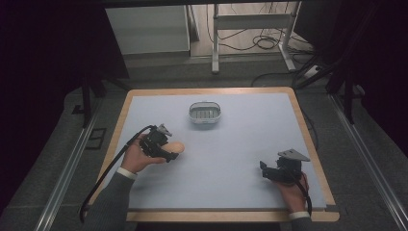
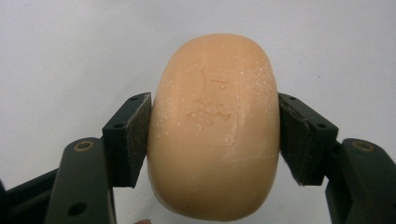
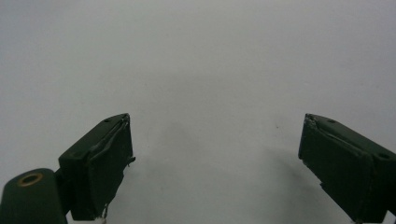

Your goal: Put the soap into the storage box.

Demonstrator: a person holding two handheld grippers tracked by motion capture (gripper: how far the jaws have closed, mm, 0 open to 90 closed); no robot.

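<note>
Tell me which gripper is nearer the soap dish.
Left. The left gripper, shut on the soap, sits just below-left of the soap dish; the right gripper rests farther off, near the table's lower right.

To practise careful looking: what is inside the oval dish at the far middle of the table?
The oval dish shows a ribbed, slatted insert and nothing lying on it. Whatever is beneath the insert is covered.

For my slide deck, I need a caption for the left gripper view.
Left gripper clamps an oval peach-orange soap bar between its black pads above the pale table surface.

overhead view, two close tool views
</note>
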